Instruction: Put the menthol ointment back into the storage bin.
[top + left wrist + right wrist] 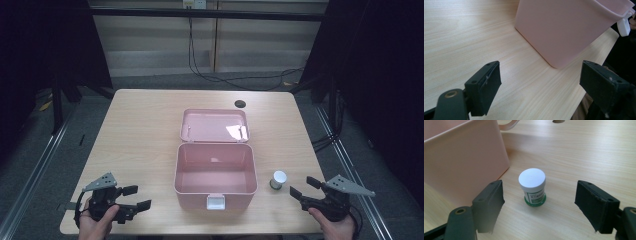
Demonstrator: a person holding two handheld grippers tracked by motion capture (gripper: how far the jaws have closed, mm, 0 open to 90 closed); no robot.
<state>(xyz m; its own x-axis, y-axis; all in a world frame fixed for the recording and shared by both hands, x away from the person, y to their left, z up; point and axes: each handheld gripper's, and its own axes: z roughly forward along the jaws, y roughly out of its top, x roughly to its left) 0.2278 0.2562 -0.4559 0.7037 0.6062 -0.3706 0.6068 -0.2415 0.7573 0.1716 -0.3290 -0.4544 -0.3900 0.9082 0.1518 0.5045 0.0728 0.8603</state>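
A pink box (215,172) stands open in the middle of the table, its lid (215,125) laid back behind it and a white latch (215,202) at its front. Nothing lies inside. A small jar with a white cap (278,179) stands upright just right of the box. My right gripper (304,187) is open at the front right, a short way from the jar (532,186), which shows ahead of its jaws. My left gripper (136,197) is open at the front left, pointing toward the box's side wall (564,27).
The wooden table (140,130) has a dark round hole (240,104) near its far edge. Black cables (225,77) lie on the floor beyond it. Metal rails run along both sides of the table.
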